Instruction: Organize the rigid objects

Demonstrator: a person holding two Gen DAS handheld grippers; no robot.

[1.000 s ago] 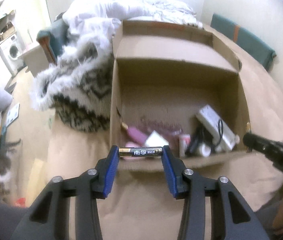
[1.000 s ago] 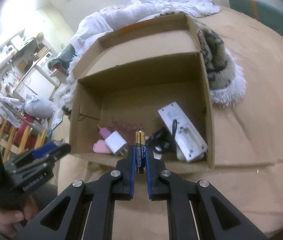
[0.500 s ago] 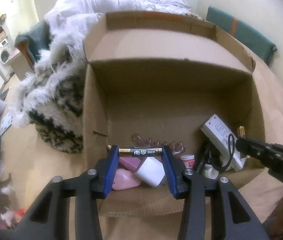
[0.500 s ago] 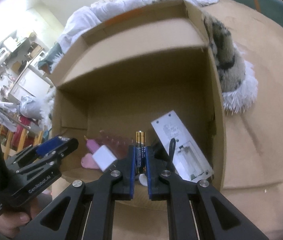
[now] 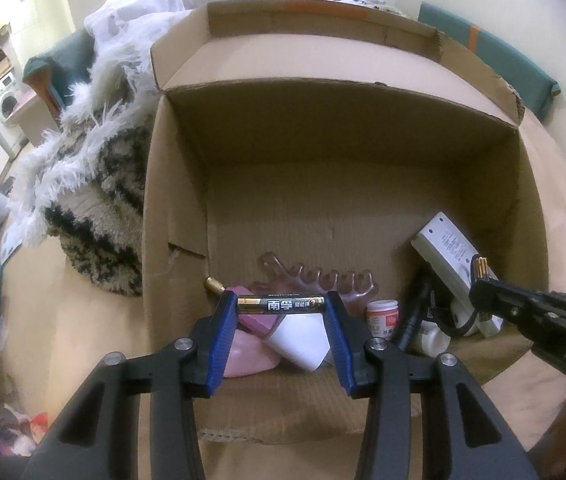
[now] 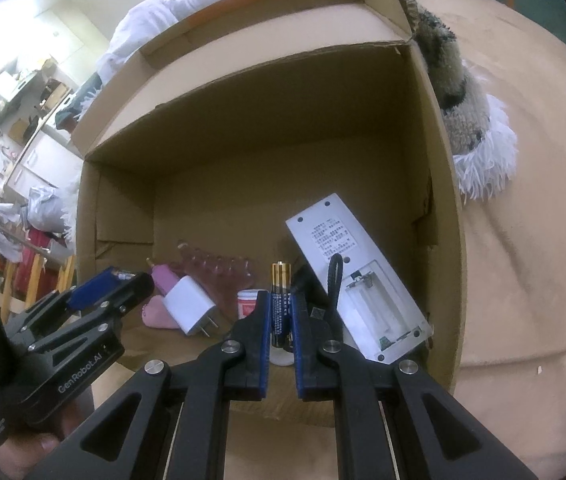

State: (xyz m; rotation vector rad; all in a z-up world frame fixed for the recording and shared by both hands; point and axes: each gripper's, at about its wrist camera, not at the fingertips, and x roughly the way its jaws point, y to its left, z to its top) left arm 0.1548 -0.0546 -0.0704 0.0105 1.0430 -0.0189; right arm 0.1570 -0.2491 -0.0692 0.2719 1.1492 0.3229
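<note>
Holding our left tongs [image 5: 282, 306] over the near edge of the open cardboard box [image 5: 171, 184], we have them clamped end to end on a black battery [image 5: 281, 305] lying crosswise. Below it in the box we see a pink comb [image 5: 323, 282], a white charger plug [image 6: 189, 305] and a small white jar [image 5: 381, 315], with a white remote [image 6: 357, 276] lying back-up, its battery bay open, at the right wall. Our right tongs [image 6: 281, 312] are closed on a second battery [image 6: 280, 300], upright, above the box's near right corner
</note>
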